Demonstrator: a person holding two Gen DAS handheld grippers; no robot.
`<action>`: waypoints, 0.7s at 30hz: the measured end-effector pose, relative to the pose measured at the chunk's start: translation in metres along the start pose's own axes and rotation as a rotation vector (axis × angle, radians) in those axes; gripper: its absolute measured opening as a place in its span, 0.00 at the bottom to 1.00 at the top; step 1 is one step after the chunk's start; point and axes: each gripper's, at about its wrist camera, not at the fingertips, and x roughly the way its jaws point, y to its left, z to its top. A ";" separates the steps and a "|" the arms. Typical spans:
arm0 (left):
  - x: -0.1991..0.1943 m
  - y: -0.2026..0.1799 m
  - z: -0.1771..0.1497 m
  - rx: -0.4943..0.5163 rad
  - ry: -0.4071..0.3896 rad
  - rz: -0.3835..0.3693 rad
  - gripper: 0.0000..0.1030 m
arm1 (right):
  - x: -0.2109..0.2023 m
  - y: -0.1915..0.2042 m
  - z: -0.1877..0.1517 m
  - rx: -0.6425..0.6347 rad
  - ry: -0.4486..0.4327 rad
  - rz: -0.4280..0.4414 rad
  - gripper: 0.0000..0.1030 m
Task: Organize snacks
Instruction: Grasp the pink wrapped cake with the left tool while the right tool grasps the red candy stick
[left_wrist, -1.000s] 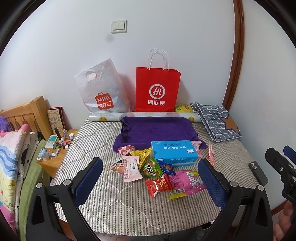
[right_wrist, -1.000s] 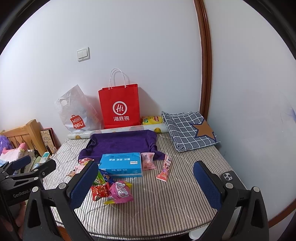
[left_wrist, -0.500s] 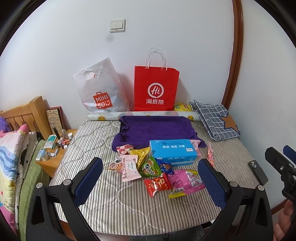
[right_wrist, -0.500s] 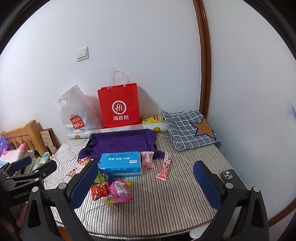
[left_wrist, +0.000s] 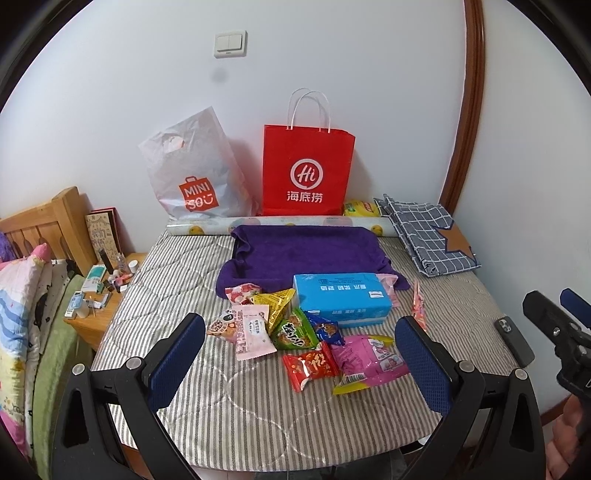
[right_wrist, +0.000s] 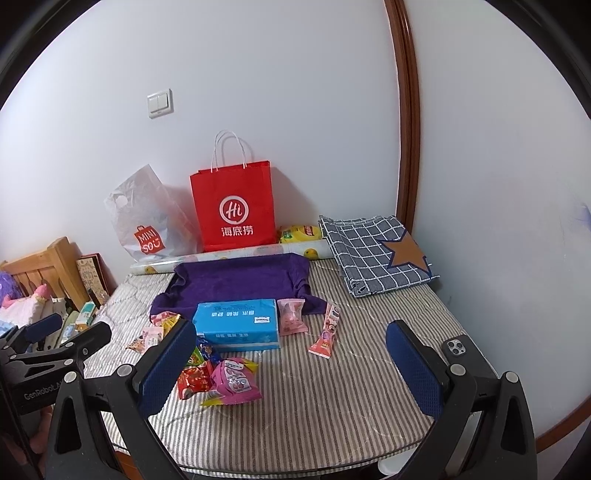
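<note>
Hovering over the near edge of the grey-striped quilted mattress (left_wrist: 229, 417), we kept our left gripper (left_wrist: 301, 365) released, its blue-padded fingers (left_wrist: 177, 363) spread wide with nothing between them. Our right gripper (right_wrist: 290, 369) was equally released and empty, set to the right of the left one.

In the left wrist view, the snacks lay in a loose heap at the centre of the mattress, just at 12 o'clock from the left gripper. The large pink crinkly snack bag (left_wrist: 364, 360) sat at 1 o'clock, touching the small red foil packet (left_wrist: 309, 367) beside it. The green chip packet (left_wrist: 293, 332) lay behind those, with the yellow triangular packet (left_wrist: 275, 306) and the pale pink flat sachet (left_wrist: 253, 330) at 11 o'clock. The blue rectangular tissue pack (left_wrist: 341, 301) rested behind the heap, overlapping the front edge of the purple folded towel (left_wrist: 306, 254).

In the right wrist view, a pink slim tube-shaped sweet wrapper (right_wrist: 325, 329) lay alone at 12 o'clock, apart from the heap, and a pink square candy pouch (right_wrist: 291, 316) leaned against the tissue pack's right end.

At the far wall stood the red paper carrier bag (left_wrist: 306, 173) and the white plastic shopping bag (left_wrist: 192, 177). A dark smartphone (right_wrist: 460, 349) lay at 3 o'clock near the mattress edge.
</note>
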 end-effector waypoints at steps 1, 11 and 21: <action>0.004 0.001 -0.001 -0.004 0.005 -0.001 0.99 | 0.005 0.001 -0.001 -0.006 0.009 -0.003 1.00; 0.058 0.019 -0.012 -0.028 0.087 0.065 0.99 | 0.059 -0.012 -0.017 -0.004 0.098 -0.061 1.00; 0.125 0.035 -0.025 -0.006 0.221 0.101 0.99 | 0.124 -0.044 -0.041 0.032 0.216 -0.098 1.00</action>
